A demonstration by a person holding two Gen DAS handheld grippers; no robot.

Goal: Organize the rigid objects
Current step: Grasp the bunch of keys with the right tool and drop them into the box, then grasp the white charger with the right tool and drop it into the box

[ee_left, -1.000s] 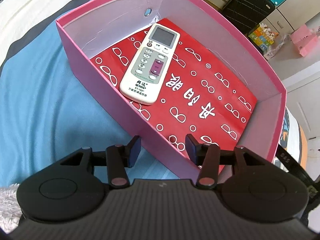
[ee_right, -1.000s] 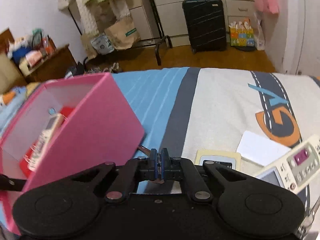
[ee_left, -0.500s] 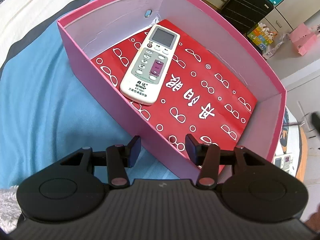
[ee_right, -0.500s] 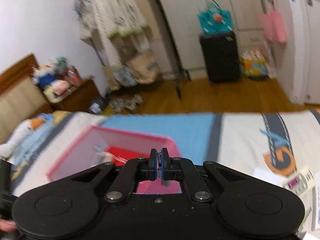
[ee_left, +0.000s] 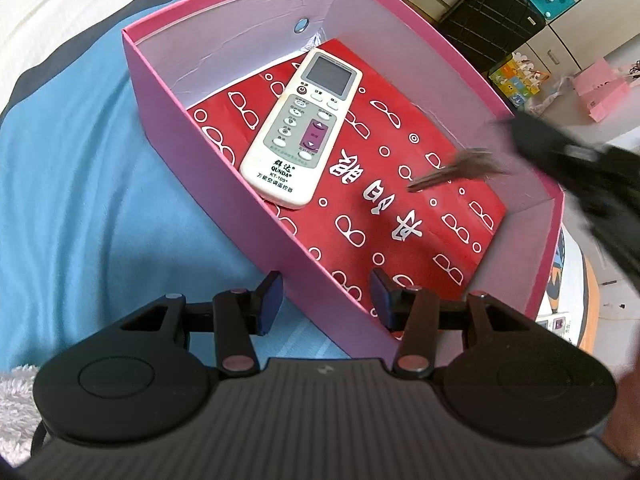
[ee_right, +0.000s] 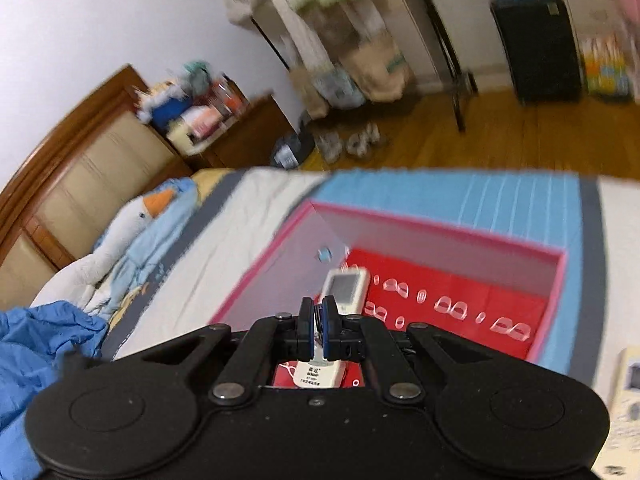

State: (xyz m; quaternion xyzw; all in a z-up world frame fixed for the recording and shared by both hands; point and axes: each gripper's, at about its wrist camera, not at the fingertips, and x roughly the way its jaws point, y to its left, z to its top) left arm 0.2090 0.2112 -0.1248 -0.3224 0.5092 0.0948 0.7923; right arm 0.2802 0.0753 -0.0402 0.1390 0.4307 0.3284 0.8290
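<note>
Left wrist view first: the left gripper [ee_left: 324, 300] stands released, one pad outside and one inside the near wall of the pink box [ee_left: 224, 184], not pressing the card as far as I can see. Inside, a white QUNDA air-conditioner remote [ee_left: 300, 128] lies flat on the red glasses-print paper [ee_left: 400, 216].

The right gripper [ee_right: 318, 320] is clenched on a small metal object [ee_left: 452, 168], thin and blurred, perhaps a key. It hangs over the box's right half, clear of the paper.

My worries:
- That pinch looks slight, so a quick swing could flick the piece out, onto the bedding or the floor.
- Let go from this height, it might bounce off the remote or skid under the paper's edge.
- The box sits on a soft blue bedspread [ee_left: 80, 200], so a push on either wall could tip it.

A second remote [ee_right: 628, 384] waits on the bed beside the box. Around us: a wooden headboard [ee_right: 80, 160], a goose plush [ee_right: 132, 220], a cluttered nightstand [ee_right: 240, 136], a clothes rack [ee_right: 320, 20], a black suitcase [ee_right: 536, 48] and a wooden floor [ee_right: 480, 136].
</note>
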